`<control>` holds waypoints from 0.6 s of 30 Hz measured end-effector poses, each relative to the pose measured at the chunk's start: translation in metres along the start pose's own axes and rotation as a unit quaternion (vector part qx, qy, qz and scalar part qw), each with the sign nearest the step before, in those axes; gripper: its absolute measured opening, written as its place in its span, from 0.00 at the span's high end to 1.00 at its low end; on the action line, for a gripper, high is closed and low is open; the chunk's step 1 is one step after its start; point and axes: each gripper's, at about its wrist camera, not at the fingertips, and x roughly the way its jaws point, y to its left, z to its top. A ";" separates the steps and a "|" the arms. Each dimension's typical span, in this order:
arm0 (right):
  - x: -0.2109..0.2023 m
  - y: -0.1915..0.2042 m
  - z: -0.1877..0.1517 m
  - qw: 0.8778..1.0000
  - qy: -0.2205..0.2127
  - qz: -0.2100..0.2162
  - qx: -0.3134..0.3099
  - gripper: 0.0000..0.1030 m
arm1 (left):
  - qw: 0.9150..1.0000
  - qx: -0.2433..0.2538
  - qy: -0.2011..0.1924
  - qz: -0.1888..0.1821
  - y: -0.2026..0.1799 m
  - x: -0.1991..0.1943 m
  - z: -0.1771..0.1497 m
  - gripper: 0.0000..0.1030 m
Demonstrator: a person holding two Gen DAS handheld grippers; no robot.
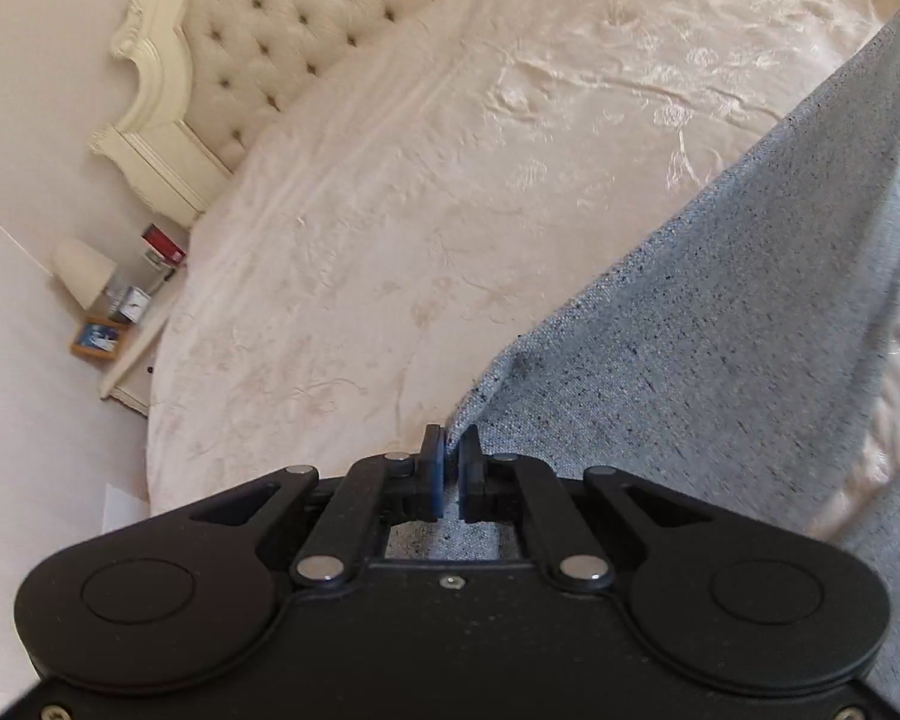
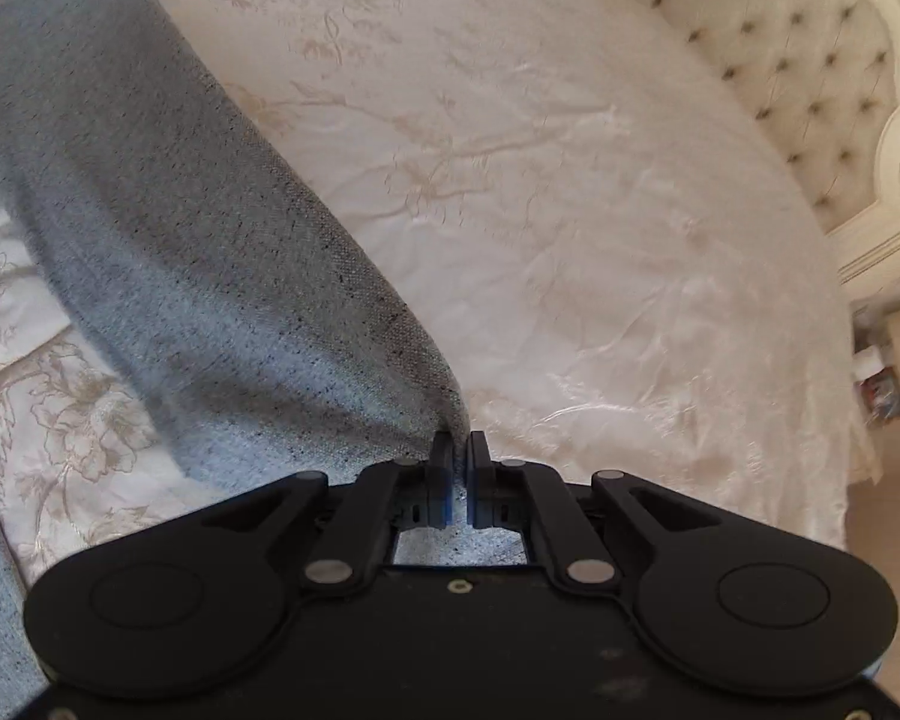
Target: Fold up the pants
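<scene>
Two corners of the pants are pinched, by left gripper and right gripper | step: edge lifted off bed | next: edge to be carried over evenly, laid onto the bed.

Item count, with places given relative to the bed:

- Beds: one, with one cream embroidered bedspread and one tufted headboard.
- Pants: one pair, grey-blue speckled, above the bed.
- Grippers: two. One left gripper and one right gripper, each clamped on the pants.
- Bedside tables: one, beside the bed near the headboard. On it: one lamp, one framed picture, one red-topped box. Smaller items there are too small to count.
</scene>
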 end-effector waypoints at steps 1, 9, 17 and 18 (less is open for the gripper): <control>-0.015 -0.003 -0.004 1.000 -0.013 -0.012 0.000 0.96 | 1.000 0.012 -0.011 0.010 -0.005 -0.017 -0.007 0.94; -0.126 0.085 -0.067 0.999 -0.005 -0.019 -0.030 0.96 | 0.990 0.136 0.028 -0.021 -0.112 -0.081 -0.097 0.94; -0.107 0.207 -0.134 0.990 0.117 0.062 -0.051 0.96 | 0.987 0.092 0.118 -0.058 -0.157 -0.046 -0.139 0.94; -0.105 0.210 -0.133 0.990 0.122 0.060 -0.045 0.96 | 0.988 0.079 0.117 -0.062 -0.151 -0.046 -0.136 0.94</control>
